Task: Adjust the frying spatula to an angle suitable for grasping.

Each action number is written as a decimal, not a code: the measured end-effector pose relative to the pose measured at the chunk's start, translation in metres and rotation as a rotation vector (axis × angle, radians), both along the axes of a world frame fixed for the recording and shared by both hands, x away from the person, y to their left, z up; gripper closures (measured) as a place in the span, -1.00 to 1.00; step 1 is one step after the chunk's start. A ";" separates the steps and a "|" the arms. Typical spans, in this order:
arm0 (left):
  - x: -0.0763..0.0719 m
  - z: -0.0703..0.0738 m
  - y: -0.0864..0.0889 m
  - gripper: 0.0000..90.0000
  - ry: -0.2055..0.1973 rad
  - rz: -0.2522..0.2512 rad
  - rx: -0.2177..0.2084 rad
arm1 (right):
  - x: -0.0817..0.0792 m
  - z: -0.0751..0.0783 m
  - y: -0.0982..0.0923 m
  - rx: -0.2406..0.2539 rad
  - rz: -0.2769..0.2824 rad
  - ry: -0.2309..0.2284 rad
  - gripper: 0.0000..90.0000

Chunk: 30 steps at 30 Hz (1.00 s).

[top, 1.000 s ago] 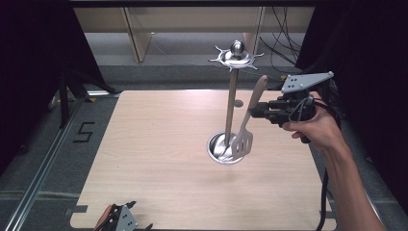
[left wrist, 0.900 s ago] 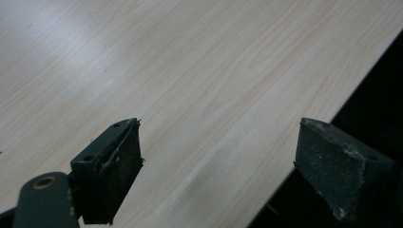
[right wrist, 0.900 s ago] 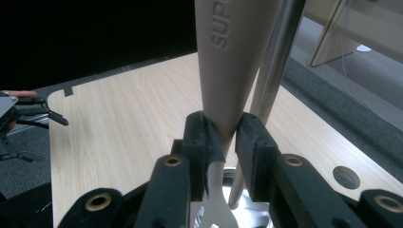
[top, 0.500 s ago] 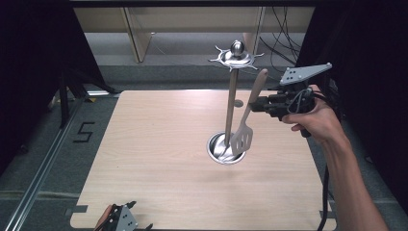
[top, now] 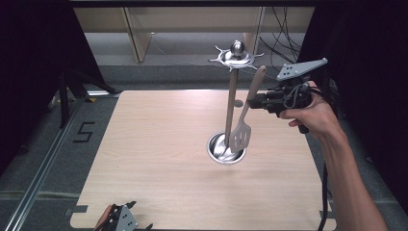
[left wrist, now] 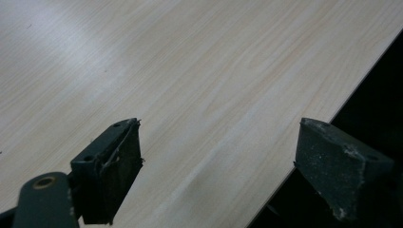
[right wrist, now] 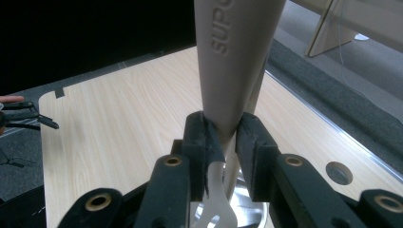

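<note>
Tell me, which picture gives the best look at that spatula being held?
The high view: the whole spatula shows, slotted blade hanging over the stand's round base, handle pinched by the right gripper. The right gripper view shows its handle close up between the jaws.

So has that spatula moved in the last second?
Yes. The spatula, held by the right tool, rose slightly beside the stand's pole, blade lifting above the round base.

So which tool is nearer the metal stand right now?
Right. The right tool grips the spatula beside the stand's pole; the left tool sits open at the table's near edge, well away.
</note>
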State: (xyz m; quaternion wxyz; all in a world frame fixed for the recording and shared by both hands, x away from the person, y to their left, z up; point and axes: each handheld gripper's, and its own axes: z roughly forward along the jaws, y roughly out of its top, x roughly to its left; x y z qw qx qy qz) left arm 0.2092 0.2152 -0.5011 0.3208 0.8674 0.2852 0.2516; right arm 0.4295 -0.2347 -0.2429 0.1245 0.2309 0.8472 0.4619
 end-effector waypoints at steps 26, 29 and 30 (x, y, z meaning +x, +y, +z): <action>0.000 0.000 0.000 -0.67 -0.003 -0.001 -0.004 | 0.014 -0.001 0.007 -0.034 0.017 0.049 0.67; 0.000 0.000 0.000 -0.67 -0.003 -0.001 -0.005 | 0.014 -0.004 0.007 -0.018 0.008 0.037 0.67; 0.000 0.000 0.000 -0.67 -0.003 -0.001 -0.006 | 0.014 -0.004 0.007 -0.014 0.005 0.037 0.67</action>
